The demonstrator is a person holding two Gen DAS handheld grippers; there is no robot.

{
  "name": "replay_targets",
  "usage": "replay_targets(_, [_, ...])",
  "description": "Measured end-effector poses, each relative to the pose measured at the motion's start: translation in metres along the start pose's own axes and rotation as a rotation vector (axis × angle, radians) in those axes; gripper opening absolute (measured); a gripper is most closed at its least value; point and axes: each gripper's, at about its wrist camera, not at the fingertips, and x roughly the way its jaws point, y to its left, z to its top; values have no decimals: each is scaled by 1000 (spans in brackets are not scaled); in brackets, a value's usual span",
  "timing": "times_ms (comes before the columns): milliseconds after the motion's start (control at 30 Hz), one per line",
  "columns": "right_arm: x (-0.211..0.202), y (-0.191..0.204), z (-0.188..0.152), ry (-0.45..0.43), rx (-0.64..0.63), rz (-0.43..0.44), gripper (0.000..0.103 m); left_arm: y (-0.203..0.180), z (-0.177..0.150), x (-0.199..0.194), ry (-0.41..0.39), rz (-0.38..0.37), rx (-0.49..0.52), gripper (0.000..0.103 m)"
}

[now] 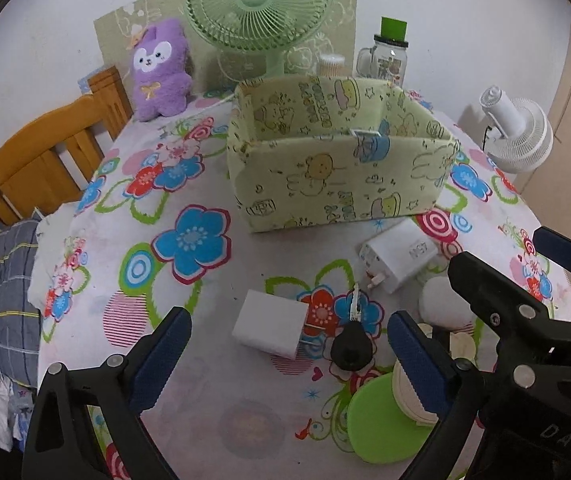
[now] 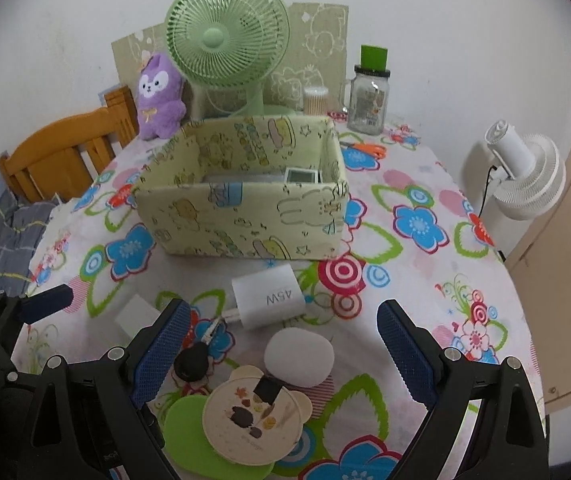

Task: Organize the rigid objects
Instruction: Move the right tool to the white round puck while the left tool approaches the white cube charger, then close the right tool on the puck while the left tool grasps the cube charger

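A pale green printed fabric box [image 1: 337,184] [image 2: 241,224] stands mid-table, with a small white screen device [image 2: 303,176] inside it. In front of it lie a white 45W charger [image 2: 267,298] [image 1: 395,256], a white cube charger [image 1: 269,330], a black key [image 1: 351,348] [image 2: 193,364], a white oval case [image 2: 299,356], a bear-shaped disc [image 2: 255,414] and a green round pad [image 2: 189,432]. My left gripper [image 1: 289,360] hangs open above the cube charger and the key. My right gripper [image 2: 285,354] is open over the oval case and the disc. Neither holds anything.
Along the back wall stand a green fan [image 2: 225,36], a purple plush [image 2: 159,98], a toothpick tub [image 2: 315,100] and a jar with a green lid [image 2: 369,96]. Orange scissors [image 2: 369,149] lie behind the box. A wooden chair [image 1: 45,148] is left, a white fan [image 2: 525,176] right.
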Motion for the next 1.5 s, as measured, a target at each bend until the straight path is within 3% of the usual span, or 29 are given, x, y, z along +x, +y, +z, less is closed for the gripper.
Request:
replay_targets(167, [11,-3,-5,13,5,-15,96,2,-6,8,-19,10,-22,99])
replay_targets(467, [32,-3,-17,63,21,-29,96,5,-16,27,25,7,-19,98])
replay_targets(733, [50,-4,-20,111,37,-44,87,2,-15,38,35,12,3,98])
replay_targets(900, [63,-7,-22,174,63,-85,72,2,-14,48,67,29,17,93])
replay_targets(1167, [73,-7,-24,207,88,-85,71,4,-14,54,77,27,15,91])
replay_targets(1267, [77,-7,-24,226,102,-80,62,3,-13,55,70,33,28,90])
replay_targets(1333, [78,-5,-25,235,100,-96,59,-1,-13,55,58,54,57,85])
replay_targets(1400, [78,-4,-25,231,89,-103,59,-3,-13,57,68,54,63,70])
replay_targets(1500, [79,-7,-24,231,108,-100,59,2,-12,59,88,22,15,68])
